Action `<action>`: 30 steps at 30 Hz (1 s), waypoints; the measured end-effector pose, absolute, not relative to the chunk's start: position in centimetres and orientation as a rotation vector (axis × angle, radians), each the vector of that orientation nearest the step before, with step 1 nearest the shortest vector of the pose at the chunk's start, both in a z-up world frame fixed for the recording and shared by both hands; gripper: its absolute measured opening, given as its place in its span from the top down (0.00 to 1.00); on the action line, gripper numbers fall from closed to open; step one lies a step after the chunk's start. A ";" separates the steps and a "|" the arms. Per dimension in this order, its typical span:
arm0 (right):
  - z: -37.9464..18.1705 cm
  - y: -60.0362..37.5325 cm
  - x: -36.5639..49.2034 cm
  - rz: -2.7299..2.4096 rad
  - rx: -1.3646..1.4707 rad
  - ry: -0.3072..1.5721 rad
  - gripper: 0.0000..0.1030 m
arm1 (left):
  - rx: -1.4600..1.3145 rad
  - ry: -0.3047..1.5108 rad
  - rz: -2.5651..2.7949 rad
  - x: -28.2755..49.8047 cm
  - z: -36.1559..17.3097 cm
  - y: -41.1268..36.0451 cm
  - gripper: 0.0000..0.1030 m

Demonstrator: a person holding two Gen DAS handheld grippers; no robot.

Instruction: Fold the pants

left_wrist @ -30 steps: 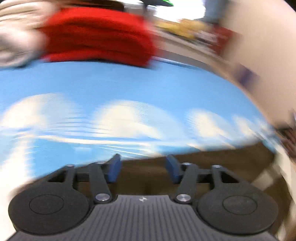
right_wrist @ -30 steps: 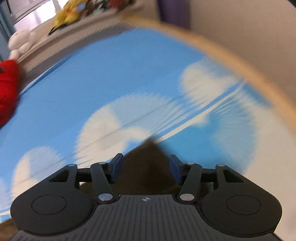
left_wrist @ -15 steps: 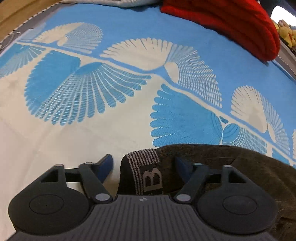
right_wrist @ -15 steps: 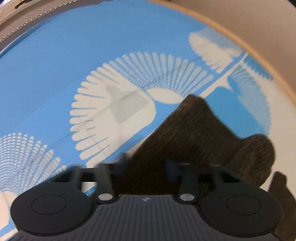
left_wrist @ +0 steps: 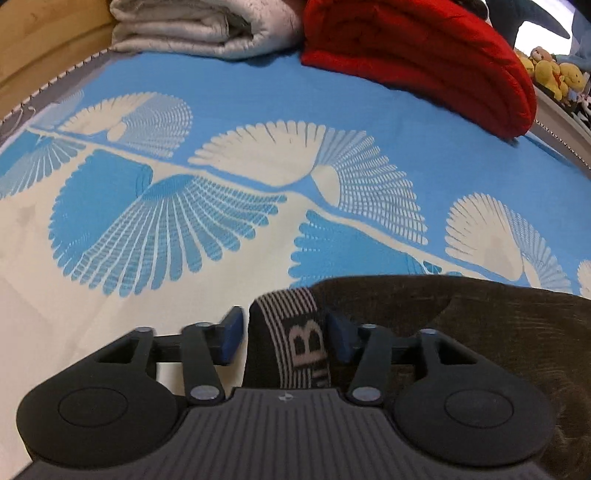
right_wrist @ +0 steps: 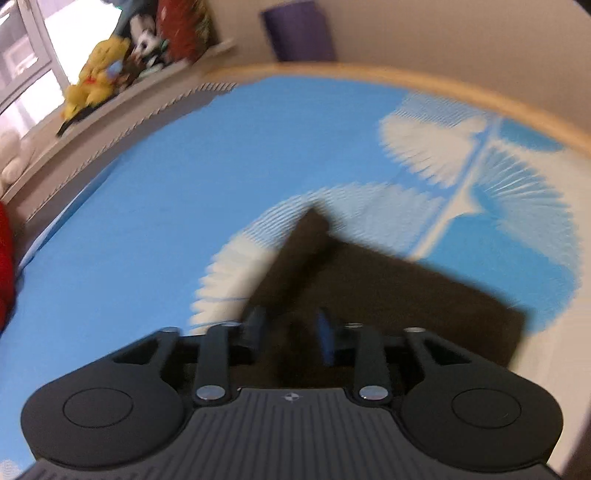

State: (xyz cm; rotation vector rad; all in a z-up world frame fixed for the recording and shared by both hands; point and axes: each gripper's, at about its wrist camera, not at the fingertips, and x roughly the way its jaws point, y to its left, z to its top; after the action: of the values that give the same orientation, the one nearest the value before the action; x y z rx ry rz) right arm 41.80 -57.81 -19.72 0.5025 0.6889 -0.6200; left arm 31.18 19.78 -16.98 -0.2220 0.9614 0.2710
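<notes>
Dark brown pants [left_wrist: 498,317] lie on a blue and white patterned bed sheet [left_wrist: 221,192]. Their striped waistband [left_wrist: 295,343] with a letter B sits between the fingers of my left gripper [left_wrist: 282,338], whose jaws stand apart around it with a gap on the left side. In the right wrist view the pants [right_wrist: 388,288] spread ahead in a blurred frame. My right gripper [right_wrist: 290,328] has its jaws narrowed around a dark fold of the pants; whether they clamp it is unclear.
A folded red blanket [left_wrist: 424,55] and a folded grey quilt [left_wrist: 203,26] lie at the far end of the bed. Stuffed toys [right_wrist: 96,88] sit on a ledge by the window. A wooden bed frame [right_wrist: 461,92] borders the sheet.
The left gripper swung down to the waistband and its jaws have narrowed around it. The right gripper's jaws have narrowed over the pants fabric and its view has tilted up.
</notes>
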 end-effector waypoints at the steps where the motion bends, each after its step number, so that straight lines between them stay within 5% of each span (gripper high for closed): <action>1: -19.7 -58.4 40.6 -0.658 0.473 0.681 0.60 | -0.240 0.964 0.270 31.1 -16.9 20.0 0.38; 9: -23.5 -64.3 33.5 -0.834 0.657 0.750 0.53 | -0.305 1.008 0.278 30.5 -16.5 20.6 0.37; 12: -24.0 -64.3 33.3 -0.800 0.636 0.745 0.87 | -0.294 1.001 0.288 30.1 -15.4 20.7 0.37; 15: -23.3 -64.1 32.5 -0.886 0.592 0.750 0.90 | -0.324 1.007 0.329 29.1 -13.7 21.4 0.38; 20: -21.5 -63.8 31.1 -0.909 0.582 0.800 0.85 | -0.346 1.110 0.277 26.7 -10.8 21.9 0.38; 22: -19.3 -63.2 30.0 -0.885 0.556 0.739 0.68 | -0.361 1.112 0.240 25.0 -9.7 21.8 0.37; 30: -7.8 -56.4 22.7 -0.471 0.523 0.465 0.57 | -0.451 1.245 0.213 17.7 -11.9 20.3 0.35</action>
State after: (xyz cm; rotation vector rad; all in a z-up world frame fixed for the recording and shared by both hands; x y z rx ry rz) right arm 22.66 -56.42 -7.77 0.5232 0.4650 -0.4713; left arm 17.75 20.31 -11.91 -0.4508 1.2449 0.2129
